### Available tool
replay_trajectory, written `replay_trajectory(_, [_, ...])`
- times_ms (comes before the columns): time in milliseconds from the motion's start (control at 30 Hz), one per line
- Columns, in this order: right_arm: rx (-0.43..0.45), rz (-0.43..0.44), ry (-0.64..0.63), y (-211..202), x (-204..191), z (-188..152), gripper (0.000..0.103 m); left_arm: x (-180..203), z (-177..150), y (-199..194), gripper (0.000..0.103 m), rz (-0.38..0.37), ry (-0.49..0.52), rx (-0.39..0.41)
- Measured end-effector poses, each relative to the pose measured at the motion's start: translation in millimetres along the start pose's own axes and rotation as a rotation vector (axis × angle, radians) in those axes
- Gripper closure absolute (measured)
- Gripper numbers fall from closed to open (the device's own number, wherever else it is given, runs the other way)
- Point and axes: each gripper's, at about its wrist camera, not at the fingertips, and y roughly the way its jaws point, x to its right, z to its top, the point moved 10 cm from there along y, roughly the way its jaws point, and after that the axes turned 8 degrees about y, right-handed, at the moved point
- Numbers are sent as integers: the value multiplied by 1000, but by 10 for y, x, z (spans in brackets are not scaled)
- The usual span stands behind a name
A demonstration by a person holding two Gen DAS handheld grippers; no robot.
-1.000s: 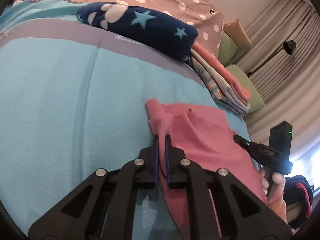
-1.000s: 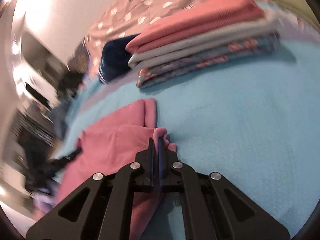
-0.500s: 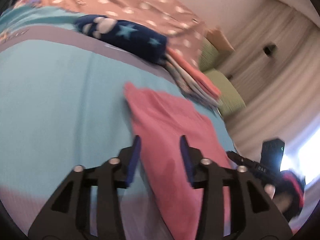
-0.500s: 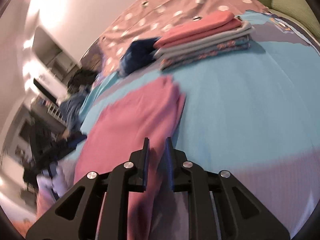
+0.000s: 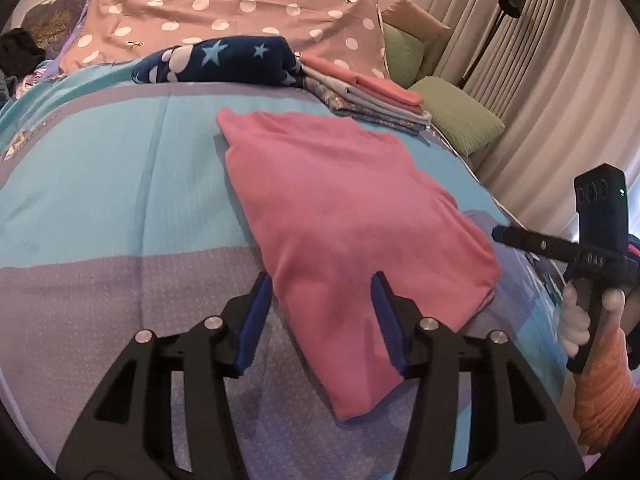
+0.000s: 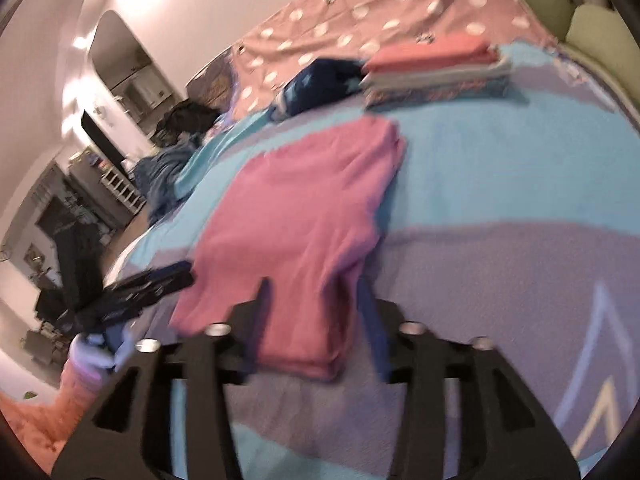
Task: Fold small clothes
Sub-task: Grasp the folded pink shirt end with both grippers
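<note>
A pink garment [image 5: 340,216] lies folded flat on the blue and lilac bedspread [image 5: 100,184]. My left gripper [image 5: 320,304] hovers over its near end, jaws opening, the blue pads clear of the cloth on both sides. In the right wrist view the same pink garment [image 6: 304,216] stretches away from my right gripper [image 6: 316,320], whose jaws are opening too, with the folded near edge lying between them untouched. The right gripper [image 5: 520,236], held by a hand, also shows at the right edge of the left wrist view, and the left gripper [image 6: 160,280] shows dark at the left of the right wrist view.
A stack of folded clothes [image 5: 368,96] sits at the far side of the bed beside a navy star-patterned blanket [image 5: 224,60]. Behind them are a spotted pink pillow [image 5: 224,8] and green cushions [image 5: 456,120]. Curtains [image 5: 540,80] hang at the right. Room furniture [image 6: 80,200] stands beyond the bed's left edge.
Both grippers were shut on corners of the pink garment; both have let go, opened and drawn back toward the near edge. The garment now lies folded flat on the bed.
</note>
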Motion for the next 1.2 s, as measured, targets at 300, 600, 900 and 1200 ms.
replay_trajectory(300, [-89, 43, 106, 435, 413, 299, 48, -264, 251, 223, 36, 23, -50, -14])
replay_trajectory(600, [-201, 272, 98, 850, 286, 475, 48, -528, 414, 654, 33, -140, -155, -45])
replay_trajectory(900, [-264, 319, 32, 1297, 136, 776, 51, -615, 813, 1105, 35, -180, -127, -38])
replay_trajectory(1200, [-156, 120, -74, 1368, 76, 844, 82, -643, 892, 1138, 80, 29, -39, -29])
